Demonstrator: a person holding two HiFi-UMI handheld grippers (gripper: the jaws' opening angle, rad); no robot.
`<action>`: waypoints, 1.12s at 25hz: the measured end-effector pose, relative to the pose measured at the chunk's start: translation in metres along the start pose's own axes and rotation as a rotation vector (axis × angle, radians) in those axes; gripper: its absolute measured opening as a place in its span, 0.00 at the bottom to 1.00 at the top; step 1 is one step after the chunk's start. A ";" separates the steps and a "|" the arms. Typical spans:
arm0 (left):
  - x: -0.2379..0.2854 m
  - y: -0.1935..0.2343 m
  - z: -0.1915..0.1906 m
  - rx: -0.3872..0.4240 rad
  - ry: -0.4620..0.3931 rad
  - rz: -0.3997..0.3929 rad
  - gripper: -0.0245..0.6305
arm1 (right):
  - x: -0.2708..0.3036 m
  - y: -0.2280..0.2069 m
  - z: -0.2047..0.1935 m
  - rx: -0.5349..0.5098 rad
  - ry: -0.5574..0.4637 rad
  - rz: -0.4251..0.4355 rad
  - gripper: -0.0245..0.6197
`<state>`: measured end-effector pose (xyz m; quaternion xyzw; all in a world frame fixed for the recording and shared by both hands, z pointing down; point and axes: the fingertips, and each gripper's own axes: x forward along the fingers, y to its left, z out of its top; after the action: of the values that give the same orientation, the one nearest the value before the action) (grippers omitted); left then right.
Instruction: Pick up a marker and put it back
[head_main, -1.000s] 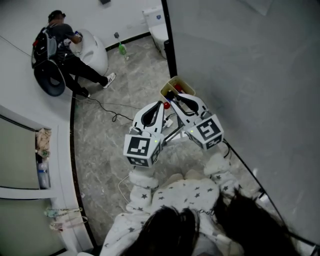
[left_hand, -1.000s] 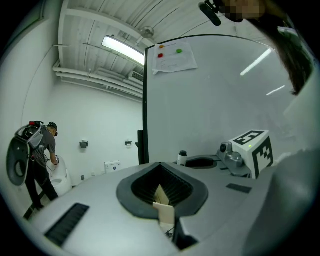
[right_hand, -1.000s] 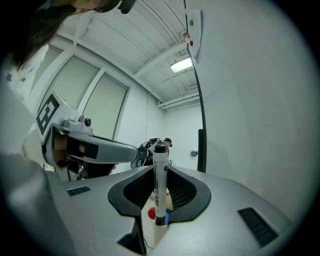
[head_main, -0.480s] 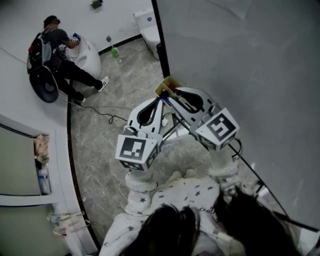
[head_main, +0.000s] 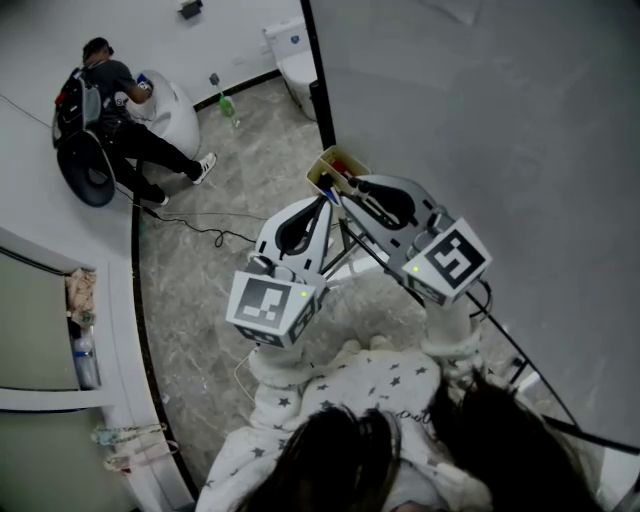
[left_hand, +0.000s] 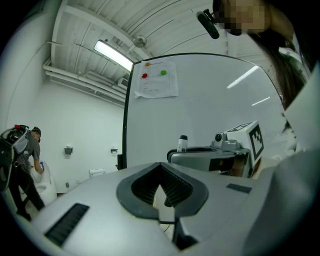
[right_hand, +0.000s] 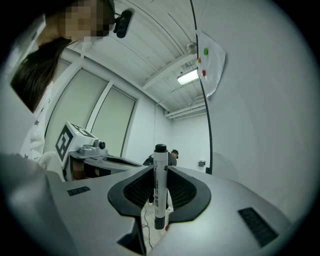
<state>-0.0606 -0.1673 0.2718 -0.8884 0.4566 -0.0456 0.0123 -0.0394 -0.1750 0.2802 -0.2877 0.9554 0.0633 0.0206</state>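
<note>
Right gripper (right_hand: 160, 202) has the marker (right_hand: 160, 185). Its jaws are clamped on the white barrel about mid-length, and the marker stands upright across them with the black cap on top and the lower end poking out below the pads. That's a square, secure pinch as far as I can judge.

Left gripper (left_hand: 162, 202) has its jaws drawn together with nothing between them, so it's just riding alongside.

From the head view, both grippers point toward the small open box (head_main: 334, 166) by the left edge of the whiteboard (head_main: 480, 120). The right gripper (head_main: 345, 190) has its tips just beside the box's near rim, and the left gripper (head_main: 322, 203) is close by on its left. I can make out a few coloured things in the box, likely other markers, but they're too small to be sure.

My read is that the pickup is done and I'm at the turn into the put-back. Next I need the marker's lower end lined up over the box opening and kept upright. Then I lower it in clear of the rim and whatever already stands inside, and only then let the jaws part. The left gripper should stay out of the way.
</note>
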 end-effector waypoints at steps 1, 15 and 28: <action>0.000 0.000 0.000 -0.006 -0.004 -0.001 0.04 | 0.000 0.001 0.000 0.001 -0.011 0.008 0.17; -0.001 0.002 -0.017 -0.048 -0.057 0.018 0.04 | -0.006 0.001 -0.001 0.016 -0.031 0.007 0.17; 0.002 0.006 -0.022 -0.027 -0.076 0.007 0.04 | 0.002 -0.005 -0.003 0.004 -0.033 -0.007 0.17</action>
<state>-0.0660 -0.1719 0.2937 -0.8879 0.4596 -0.0056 0.0180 -0.0386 -0.1806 0.2827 -0.2897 0.9541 0.0662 0.0371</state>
